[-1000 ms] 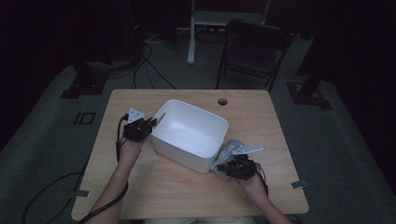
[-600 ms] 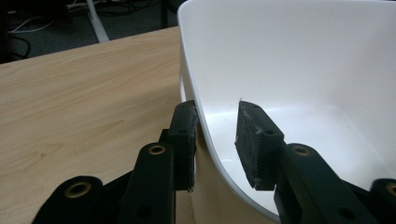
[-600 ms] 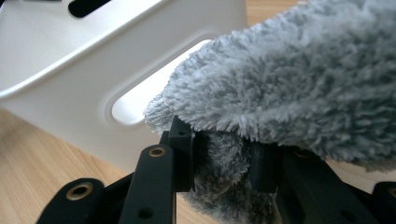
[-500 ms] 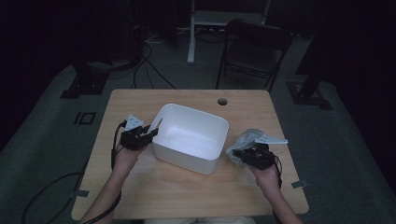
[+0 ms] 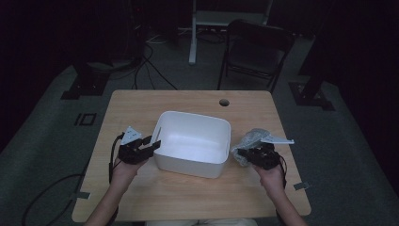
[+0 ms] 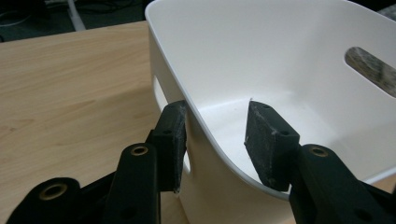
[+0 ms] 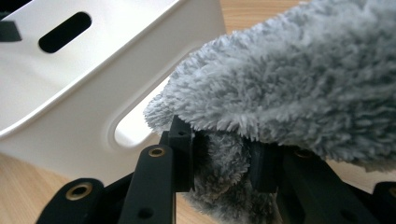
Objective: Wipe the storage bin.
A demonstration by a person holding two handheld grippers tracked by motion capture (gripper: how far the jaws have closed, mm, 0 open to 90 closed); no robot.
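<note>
At mid-tabletop (image 5: 141, 188) sits the white bin (image 5: 193, 141), empty inside, with a slot handle in each end wall. Left gripper (image 6: 217, 140) is at the bin's left rim: one finger outside the wall, one inside, straddling it. Its jaws have just been opening, and the inner pad now stands clear of the plastic, so the grip on the rim is released (outer pad looks to be just brushing the wall, hard to call). Right gripper (image 7: 224, 163) sits just right of the bin's right wall, fingers clenched on a fluffy grey cloth (image 7: 299, 84), which bulges over the jaws and hangs beside the right handle slot. Step in hand, as I read it: get the cloth into the bin. To do it well, lift the cloth high enough that the drooping fold clears the rim, carry it left over the open cavity, then lower before letting go, so it doesn't drape over the edge. Left hand should either re-pinch the rim to steady the bin or back out fully; a half-open jaw across the wall could drag the bin sideways.
</note>
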